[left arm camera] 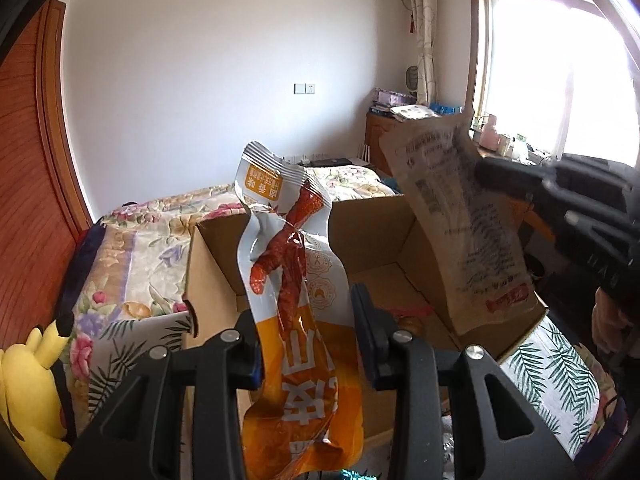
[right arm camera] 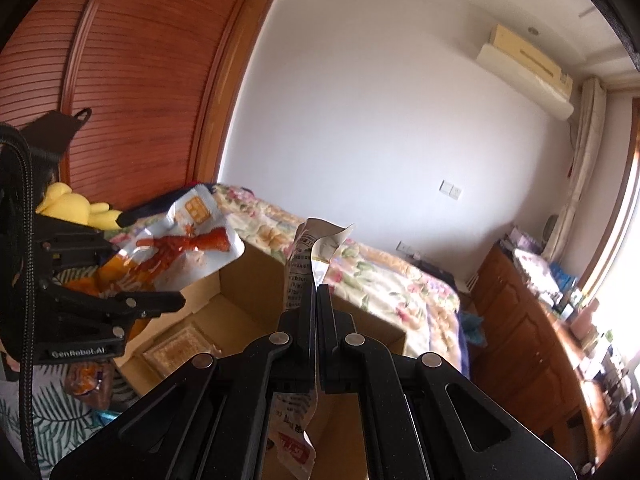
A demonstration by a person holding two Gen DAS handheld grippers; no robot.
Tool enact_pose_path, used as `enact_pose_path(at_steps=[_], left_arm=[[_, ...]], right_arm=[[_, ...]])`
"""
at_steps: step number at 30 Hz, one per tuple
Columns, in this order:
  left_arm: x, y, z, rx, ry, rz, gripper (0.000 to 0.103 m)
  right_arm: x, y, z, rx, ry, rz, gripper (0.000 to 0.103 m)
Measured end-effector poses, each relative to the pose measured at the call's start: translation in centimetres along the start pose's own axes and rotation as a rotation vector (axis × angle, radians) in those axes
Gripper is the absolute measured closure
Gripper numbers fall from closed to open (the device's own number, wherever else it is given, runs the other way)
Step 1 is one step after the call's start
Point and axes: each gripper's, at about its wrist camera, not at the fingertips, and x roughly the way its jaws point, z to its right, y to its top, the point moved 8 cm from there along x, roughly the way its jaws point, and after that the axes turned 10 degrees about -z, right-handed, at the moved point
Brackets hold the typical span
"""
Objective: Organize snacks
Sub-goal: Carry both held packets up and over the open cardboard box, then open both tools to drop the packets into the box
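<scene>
The left gripper (left arm camera: 308, 344) has its jaws apart, with an orange pouch (left arm camera: 296, 320) standing between them; only the left pad seems to touch it, so whether it is truly pinched cannot be told. The right gripper (right arm camera: 316, 312) has its jaws together, clamped on the edge of a thin paper packet (right arm camera: 310, 258), which hangs below and curls above them. Both snacks are in the air above an open carton (left arm camera: 372, 248).

The step in hand looks like dropping each snack into the carton. To do it well, bring each gripper over the carton's middle, well inside its walls, and lower it before letting go, since both packs are light and floppy and could catch on a raised flap or slide out over an edge. Lay the pouch flat beside the bag (right arm camera: 176, 350) already on the carton's floor, not on end. The packet, held by one edge, will swing; let it settle first.

The carton sits on a bed, on a palm-leaf sheet (left arm camera: 560, 368) near its front, with a floral quilt (left arm camera: 132, 248) behind. A yellow plush (left arm camera: 28, 396) lies at the bed's left edge. Beyond are a wooden wardrobe (right arm camera: 132, 64), a white wall, a dresser (right arm camera: 520, 320) and a bright window (left arm camera: 560, 80).
</scene>
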Motion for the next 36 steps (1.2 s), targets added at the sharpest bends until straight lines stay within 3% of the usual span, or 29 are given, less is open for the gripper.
enact_pose_path(at_steps=[13, 18, 36], left_arm=[[3.6, 0.0, 0.3, 0.000, 0.006, -0.055, 0.068], [4.2, -0.5, 0.2, -0.009, 0.015, -0.071, 0.058], [0.9, -1.6, 1.3, 0.003, 0.047, -0.040, 0.048]], right_arm=[[4.8, -3.6, -0.3, 0.035, 0.049, -0.109, 0.103], [5.4, -4.8, -0.7, 0.044, 0.070, -0.133, 0.103], [3.2, -6.4, -1.3, 0.140, 0.194, -0.124, 0.103]])
